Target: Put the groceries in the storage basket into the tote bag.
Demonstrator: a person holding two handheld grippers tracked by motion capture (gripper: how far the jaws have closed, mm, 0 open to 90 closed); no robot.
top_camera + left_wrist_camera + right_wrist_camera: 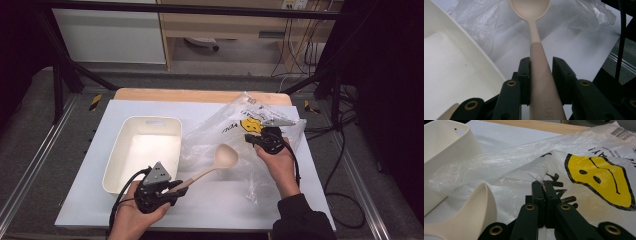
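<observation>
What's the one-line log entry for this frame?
left gripper: shut on spoon handle, bowl at bag mouth | right gripper: shut on plastic bag | bin: left of bag

Left hand-held gripper (pixel 176 186) jaws partly closed, level — right hand-held gripper (pixel 251 138) jaws clamped together.

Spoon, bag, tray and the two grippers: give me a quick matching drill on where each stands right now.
Things:
1. spoon
2. plastic bag
3. tray
4. white board

States:
A. pinched in the shut right gripper
B. empty, left of the bag
C. handle between the fingers of the left gripper
D. lies under everything

Pairs: 1-C, 2-A, 3-B, 4-D
</observation>
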